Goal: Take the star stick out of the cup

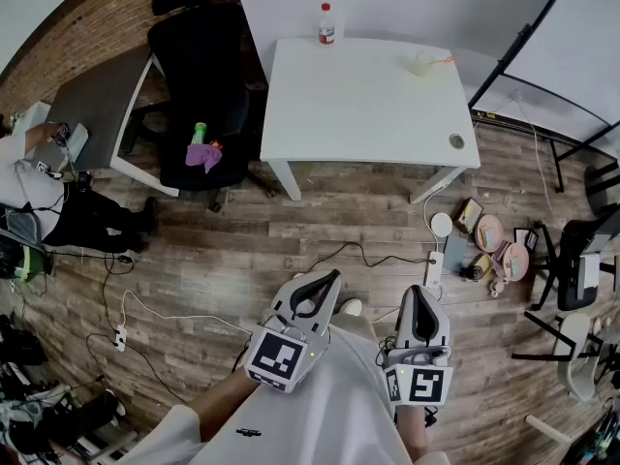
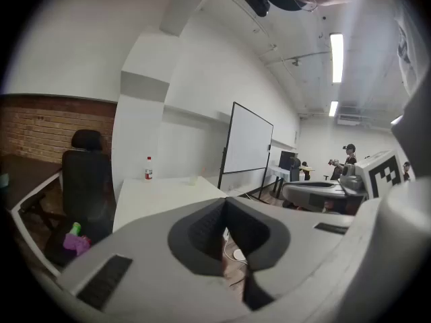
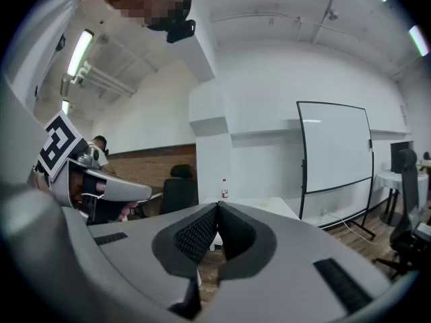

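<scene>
A small pale cup [image 1: 419, 63] stands on the white table [image 1: 358, 105] near its far right corner. A thin orange stick [image 1: 441, 60] leans out of the cup to the right; its star is too small to make out. In the left gripper view the cup [image 2: 192, 180] is a tiny shape on the far tabletop. Both grippers are held low over the wooden floor, well short of the table. My left gripper [image 1: 327, 277] is shut with nothing in it, its tips meeting [image 2: 225, 200]. The right gripper [image 1: 418, 294] is also shut and empty [image 3: 217, 206].
A bottle with a red label [image 1: 326, 24] stands at the table's far edge. To the left are a black office chair [image 1: 199, 76] holding green and purple items, a grey desk [image 1: 97, 105] and a seated person [image 1: 29, 187]. Cables and clutter [image 1: 494, 245] lie on the floor.
</scene>
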The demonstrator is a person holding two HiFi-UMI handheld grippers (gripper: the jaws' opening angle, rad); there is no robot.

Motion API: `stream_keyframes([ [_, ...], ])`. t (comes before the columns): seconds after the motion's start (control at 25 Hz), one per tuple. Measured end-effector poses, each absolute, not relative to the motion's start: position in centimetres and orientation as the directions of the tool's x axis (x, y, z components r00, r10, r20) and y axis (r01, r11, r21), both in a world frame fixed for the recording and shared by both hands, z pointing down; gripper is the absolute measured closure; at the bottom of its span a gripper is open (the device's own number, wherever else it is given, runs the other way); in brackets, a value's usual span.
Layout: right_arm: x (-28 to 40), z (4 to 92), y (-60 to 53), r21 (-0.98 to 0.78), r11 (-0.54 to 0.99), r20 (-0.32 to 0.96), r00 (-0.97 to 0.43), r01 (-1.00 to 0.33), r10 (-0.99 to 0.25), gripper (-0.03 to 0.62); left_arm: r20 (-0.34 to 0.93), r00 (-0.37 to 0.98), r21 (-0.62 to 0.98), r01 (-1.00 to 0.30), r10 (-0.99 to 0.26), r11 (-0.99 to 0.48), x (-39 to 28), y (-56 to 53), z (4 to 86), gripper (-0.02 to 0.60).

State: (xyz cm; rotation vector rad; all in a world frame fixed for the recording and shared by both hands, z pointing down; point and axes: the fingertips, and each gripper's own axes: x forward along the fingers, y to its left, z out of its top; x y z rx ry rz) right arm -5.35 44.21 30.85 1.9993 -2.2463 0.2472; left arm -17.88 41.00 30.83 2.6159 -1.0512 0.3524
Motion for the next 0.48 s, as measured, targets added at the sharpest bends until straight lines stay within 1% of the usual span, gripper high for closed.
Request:
stream_keyframes([
  [0.24, -4.7, 30.9, 43.4, -0.038, 0.082, 0.2, -0.088, -0.996, -0.976, 0.591, 0.315, 0.719, 0.152, -0.682, -0.619, -0.715, -17.6, 39.4, 30.8, 0.586],
  [0.48, -6.5, 30.5, 41.8, -0.045, 0.061, 0.183, -0.069, -0.997, -0.981, 0.591, 0.293, 0.735, 0.136, -0.665, -0.611, -0.734, -19.4, 37.6, 30.7, 0.586],
])
